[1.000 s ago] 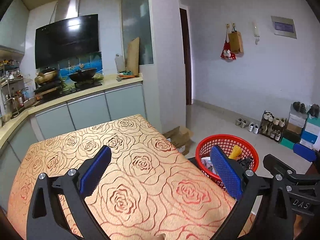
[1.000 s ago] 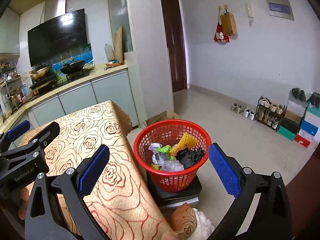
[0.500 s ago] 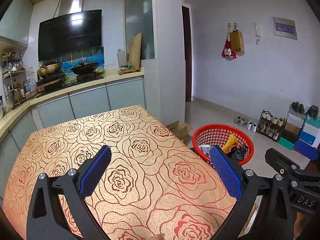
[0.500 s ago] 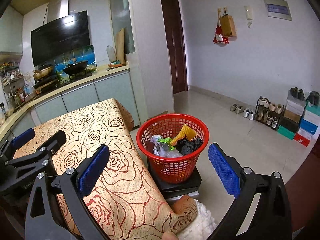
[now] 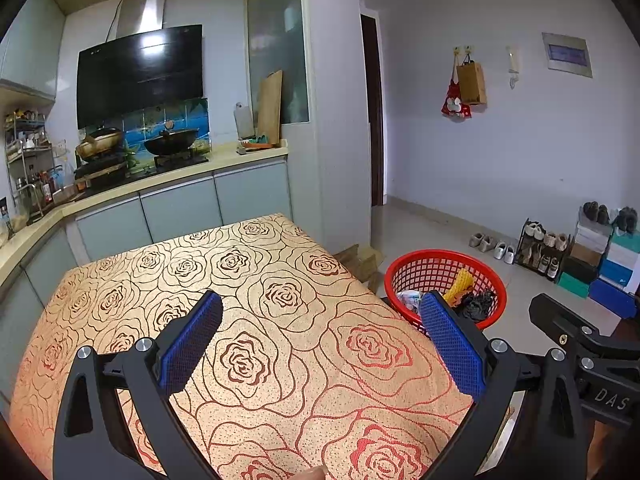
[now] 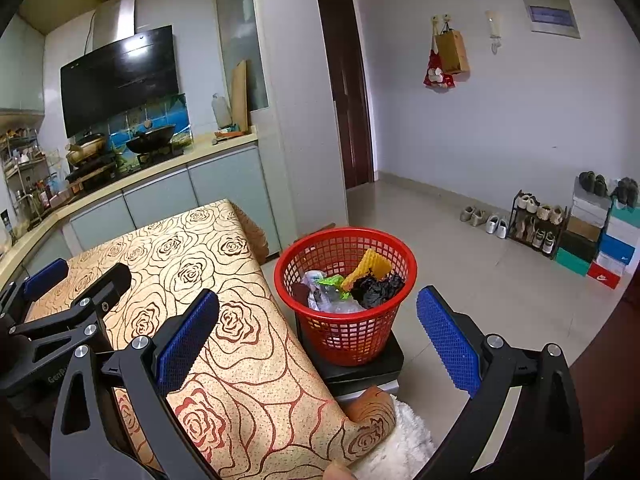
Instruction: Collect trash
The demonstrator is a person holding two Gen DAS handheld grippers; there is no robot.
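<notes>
A red mesh basket [image 6: 347, 296] stands on a black box just off the table's right edge; it holds crumpled trash: a yellow piece [image 6: 370, 266], black plastic [image 6: 376, 289], green and clear wrappers. The left wrist view shows the same basket [image 5: 442, 280] past the table corner. My left gripper [image 5: 320, 342] hangs open over the rose-patterned tablecloth [image 5: 240, 320] with nothing between its blue pads. My right gripper [image 6: 318, 336] is open too, empty, above the table's right edge and in front of the basket. No loose trash shows on the cloth.
Kitchen counter [image 5: 168, 184] with stove and pans runs behind the table. A shoe rack [image 6: 536, 224] and stacked shoeboxes [image 6: 608, 248] line the right wall. A cardboard box [image 5: 362, 260] lies on the floor near the table's far corner. A white fluffy thing [image 6: 400, 436] sits under the near table corner.
Both grippers have drawn back and risen, so the table and basket look farther off. Both stay open and empty.
</notes>
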